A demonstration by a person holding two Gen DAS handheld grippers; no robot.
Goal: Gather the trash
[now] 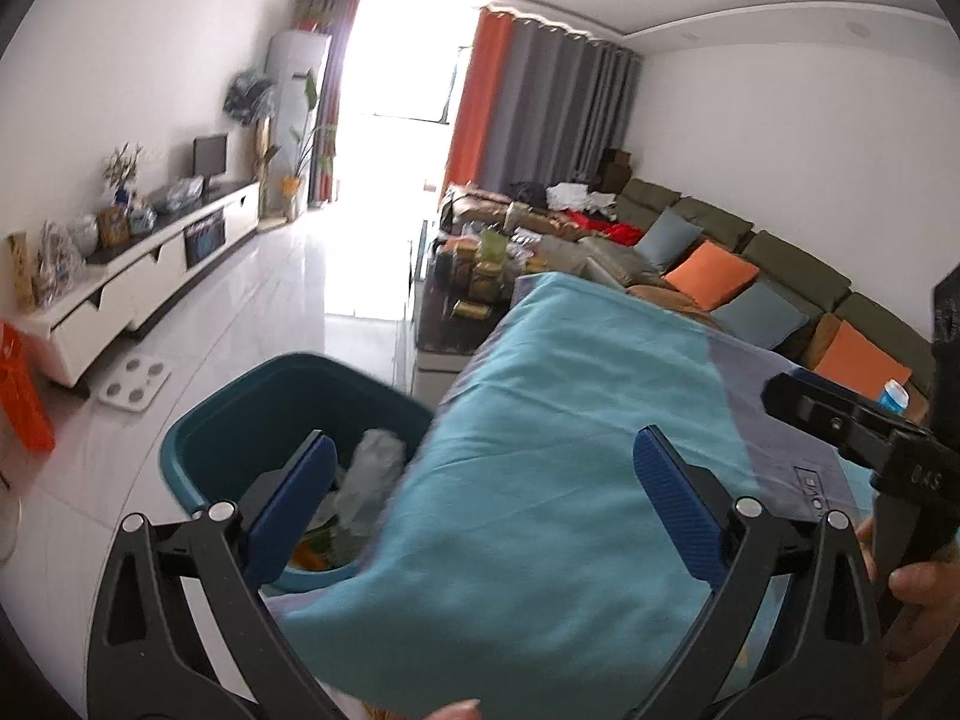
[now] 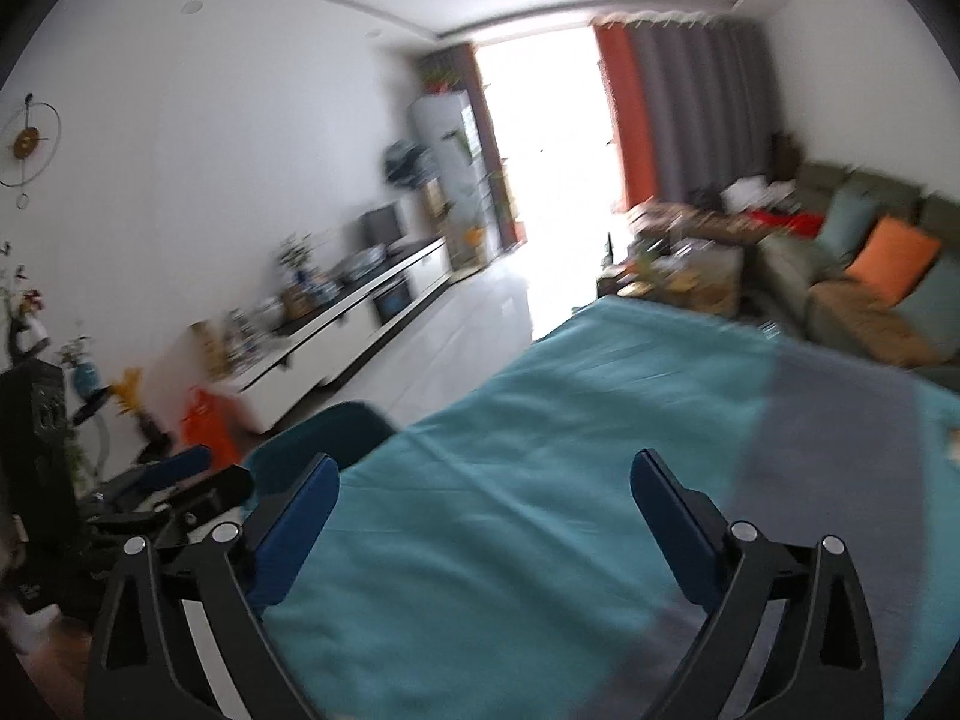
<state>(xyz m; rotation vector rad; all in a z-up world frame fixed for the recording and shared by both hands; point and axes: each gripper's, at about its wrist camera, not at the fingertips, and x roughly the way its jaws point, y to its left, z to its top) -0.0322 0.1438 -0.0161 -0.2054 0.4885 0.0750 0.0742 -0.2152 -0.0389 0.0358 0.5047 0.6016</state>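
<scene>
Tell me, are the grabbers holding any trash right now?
No. The left gripper and the right gripper both have their jaws wide open with nothing between them. Trash already lies in the teal bin.

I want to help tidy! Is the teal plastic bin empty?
Not empty: the teal plastic bin holds crumpled clear plastic and other scraps.

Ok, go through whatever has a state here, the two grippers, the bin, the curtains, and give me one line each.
Left gripper: open, nothing between its fingers.
Right gripper: open, nothing between its fingers.
Teal bin: upright on the floor, no lid, crumpled clear plastic and other trash inside.
Curtains: drawn aside, window uncovered.
Teal cloth: spread over the table.
</scene>
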